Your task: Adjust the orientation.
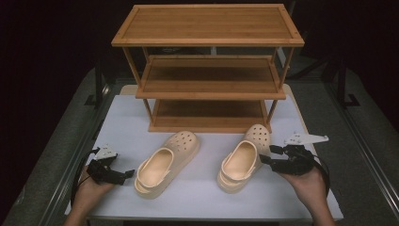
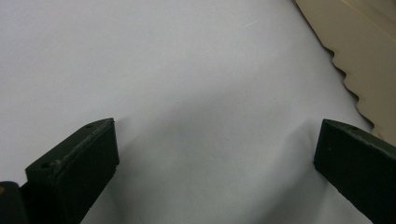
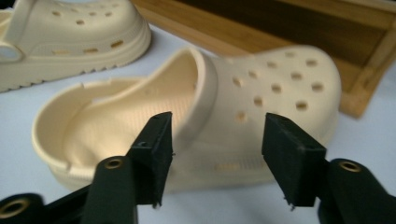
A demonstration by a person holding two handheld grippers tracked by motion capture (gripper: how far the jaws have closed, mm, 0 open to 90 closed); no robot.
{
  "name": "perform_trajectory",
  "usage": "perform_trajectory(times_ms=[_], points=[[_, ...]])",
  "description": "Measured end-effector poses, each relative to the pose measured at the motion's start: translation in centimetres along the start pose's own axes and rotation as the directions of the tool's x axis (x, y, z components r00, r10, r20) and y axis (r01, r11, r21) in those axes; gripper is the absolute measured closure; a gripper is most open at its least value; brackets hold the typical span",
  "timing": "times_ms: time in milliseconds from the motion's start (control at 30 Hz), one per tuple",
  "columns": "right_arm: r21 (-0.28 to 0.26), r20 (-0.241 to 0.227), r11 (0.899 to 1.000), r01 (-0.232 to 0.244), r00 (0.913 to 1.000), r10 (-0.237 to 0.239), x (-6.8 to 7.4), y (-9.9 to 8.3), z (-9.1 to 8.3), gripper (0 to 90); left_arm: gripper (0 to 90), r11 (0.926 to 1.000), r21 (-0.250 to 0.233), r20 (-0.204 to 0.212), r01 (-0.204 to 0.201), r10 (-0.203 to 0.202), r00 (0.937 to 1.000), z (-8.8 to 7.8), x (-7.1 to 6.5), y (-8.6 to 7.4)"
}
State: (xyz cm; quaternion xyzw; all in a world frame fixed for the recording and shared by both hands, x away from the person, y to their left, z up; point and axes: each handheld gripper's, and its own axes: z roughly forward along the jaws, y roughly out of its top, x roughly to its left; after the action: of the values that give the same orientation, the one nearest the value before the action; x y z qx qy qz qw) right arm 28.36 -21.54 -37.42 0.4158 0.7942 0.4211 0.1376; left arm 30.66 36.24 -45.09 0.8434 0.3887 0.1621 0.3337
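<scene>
High view, clogs (image 1: 167, 162) toes toward rack (image 1: 208, 66)

White table (image 1: 197, 193), two cream clogs (image 1: 167, 162), wooden shoe rack (image 1: 209, 70)

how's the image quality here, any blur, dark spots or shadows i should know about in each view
High view: the white table top is evenly lit, surroundings fall to near black, and the lower shelves of the wooden rack sit in shade. Left gripper view: a soft shadow spreads on the table between the open jaws; the clog sole at the corner is blurred. Right gripper view: the near clog is fairly sharp, the far clog and rack soft.
</scene>
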Motion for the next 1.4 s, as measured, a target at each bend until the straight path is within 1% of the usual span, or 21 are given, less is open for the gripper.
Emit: perform_trajectory(times_ms=[33,133,233,333,467,500,533,600,767,867,1000,1133,1267,1400], points=[[0.004,-0.009,1.000,0.008,0.9999,-0.008,0.0,0.5,0.2,48.6,0.0,1.0000,0.000,0.000,0.000,0.000,1.0000,0.0,0.0,0.0],[-0.011,-0.035,1.000,0.029,0.9989,-0.030,0.0,1.8,1.0,56.2,0.0,1.0000,0.000,0.000,0.000,0.000,1.0000,0.0,0.0,0.0],[-0.005,-0.061,0.999,0.043,0.9972,-0.043,-0.3,2.7,2.0,61.9,0.0,1.0000,0.000,0.000,0.000,0.000,1.0000,0.0,0.0,0.0],[-0.011,-0.086,0.999,0.044,0.9953,-0.045,-0.6,3.2,2.9,65.7,0.0,1.0000,0.000,0.000,0.000,0.000,1.0000,0.0,0.0,0.0],[-0.017,-0.122,0.999,0.051,0.9911,-0.052,-0.8,3.4,3.8,72.5,0.0,1.0000,0.000,0.000,0.000,0.000,1.0000,0.0,0.0,0.0],[-0.015,-0.118,0.998,0.054,0.9914,-0.056,-0.8,3.4,3.9,75.1,0.0,1.0000,0.000,0.000,0.000,0.000,1.0000,0.0,0.0,0.0],[-0.012,-0.112,0.998,0.060,0.9918,-0.061,-0.8,3.4,4.1,75.9,0.0,1.0000,0.000,0.000,0.000,0.000,1.0000,0.0,0.0,0.0],[-0.020,-0.124,0.998,0.059,0.9903,-0.061,-0.9,3.4,4.2,78.2,0.0,1.0000,0.000,0.000,0.000,0.000,1.0000,0.0,0.0,0.0],[-0.042,-0.127,0.996,0.082,0.9881,-0.087,-0.9,3.4,4.1,83.1,0.0,1.0000,0.000,0.000,0.000,0.000,1.0000,0.0,0.0,0.0],[-0.039,-0.135,0.995,0.091,0.9862,-0.095,-0.8,3.5,4.1,84.0,0.0,1.0000,0.000,0.000,0.001,-0.001,1.0000,0.0,0.0,0.0],[-0.034,-0.145,0.994,0.105,0.9834,-0.109,-0.2,3.8,4.4,84.7,0.0,1.0000,0.000,0.000,0.000,0.000,1.0000,0.0,0.0,0.0],[-0.047,-0.173,0.991,0.129,0.9755,-0.135,0.9,4.5,4.7,85.3,0.0,1.0000,0.000,0.000,0.001,-0.001,1.0000,0.0,0.0,0.0],[-0.052,-0.206,0.986,0.160,0.9643,-0.167,2.4,5.6,5.4,85.4,0.0,1.0000,0.000,0.000,0.001,-0.001,1.0000,0.0,0.0,0.0],[-0.047,-0.244,0.981,0.187,0.9504,-0.193,3.8,6.3,6.8,85.4,0.0,1.0000,0.000,0.000,0.000,0.000,1.0000,0.0,0.0,0.0]])
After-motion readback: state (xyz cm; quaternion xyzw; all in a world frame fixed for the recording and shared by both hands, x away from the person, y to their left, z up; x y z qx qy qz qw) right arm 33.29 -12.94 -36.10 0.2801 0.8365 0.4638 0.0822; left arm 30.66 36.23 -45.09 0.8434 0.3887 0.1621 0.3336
